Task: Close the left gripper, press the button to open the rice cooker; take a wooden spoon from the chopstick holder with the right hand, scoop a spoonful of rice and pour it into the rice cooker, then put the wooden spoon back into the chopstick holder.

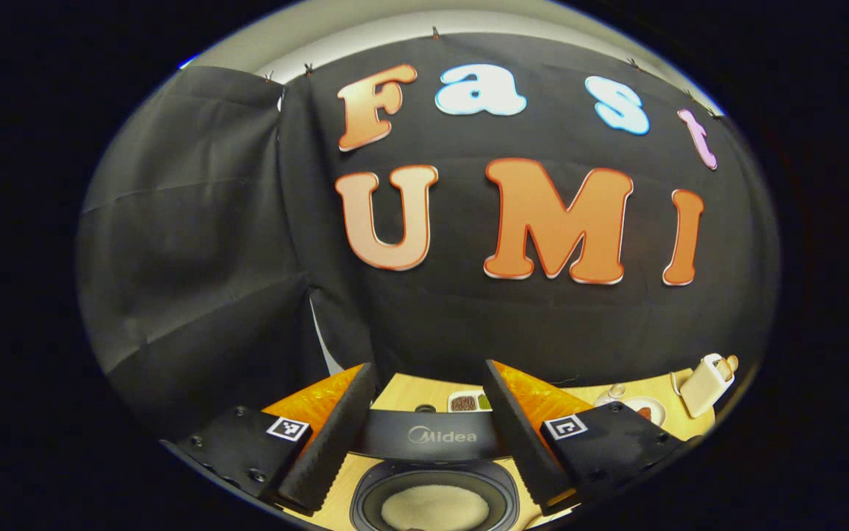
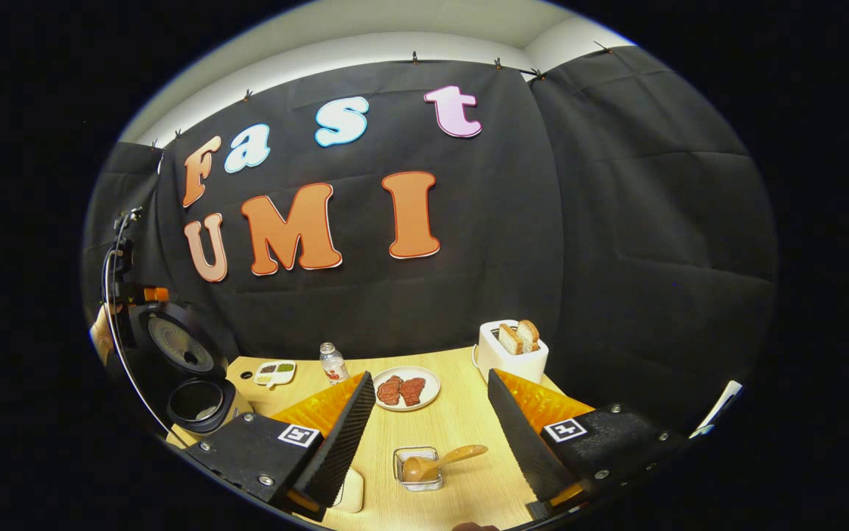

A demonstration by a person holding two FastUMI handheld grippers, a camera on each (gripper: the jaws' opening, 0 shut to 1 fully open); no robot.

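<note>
Rice cooker [image 2: 195, 376] lid is up, so the button press looks done. In the left gripper view, left gripper [image 1: 430, 431] has fingers spread wide and empty, held over the open pot; white rice [image 1: 435, 507] is in the pot, so a scoop may already be in, but that cannot be confirmed.

Right gripper [image 2: 431, 435] is also wide open, holding nothing. Wooden spoon [image 2: 440, 462] sits in the chopstick holder [image 2: 418, 470] on the table [image 2: 461, 420], near, between the right gripper's fingers, bowl end in, handle pointing right.

Either the spoon is not yet picked or it is already returned; can't tell which.

Far side of the table: plate of meat [image 2: 406, 388], toaster [image 2: 511, 350], bottle [image 2: 333, 363].
</note>
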